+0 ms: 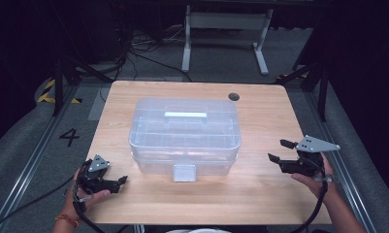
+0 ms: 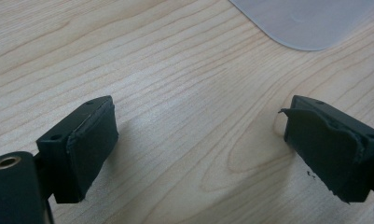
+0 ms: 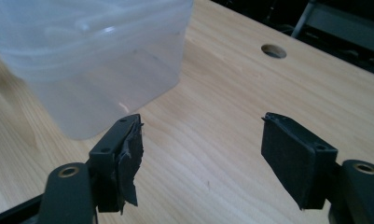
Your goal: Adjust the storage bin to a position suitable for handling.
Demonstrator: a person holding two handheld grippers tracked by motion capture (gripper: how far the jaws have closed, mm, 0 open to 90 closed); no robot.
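Wood-grain table [image 1: 260, 184] carries everything here, and it has a small round hole [image 1: 234, 96] near its far right corner. Next in size is the clear plastic box [image 1: 185, 136], which stands in the middle of the table with its lid on. The lid has a flat pale handle [image 1: 185, 115] on top, and a grey latch [image 1: 184, 173] hangs on the near wall of the box, facing the person.

At the near left edge of the table, the left hand [image 1: 85, 196] holds the left tool [image 1: 120, 180], which points to the right, toward the box but apart from it. Its jaws stand wide apart and grasp nothing; in the left gripper view they hover low over bare wood, and one rounded corner of the box lies farther off.

At the right side, the right hand [image 1: 312, 179] holds the right tool [image 1: 279, 151], which points to the left toward the box, near it but not touching. Its jaws are also spread and empty. In the right gripper view the corner of the box stands just beyond the left jaw.

A black cable [image 1: 318, 206] trails from the right tool toward the person.
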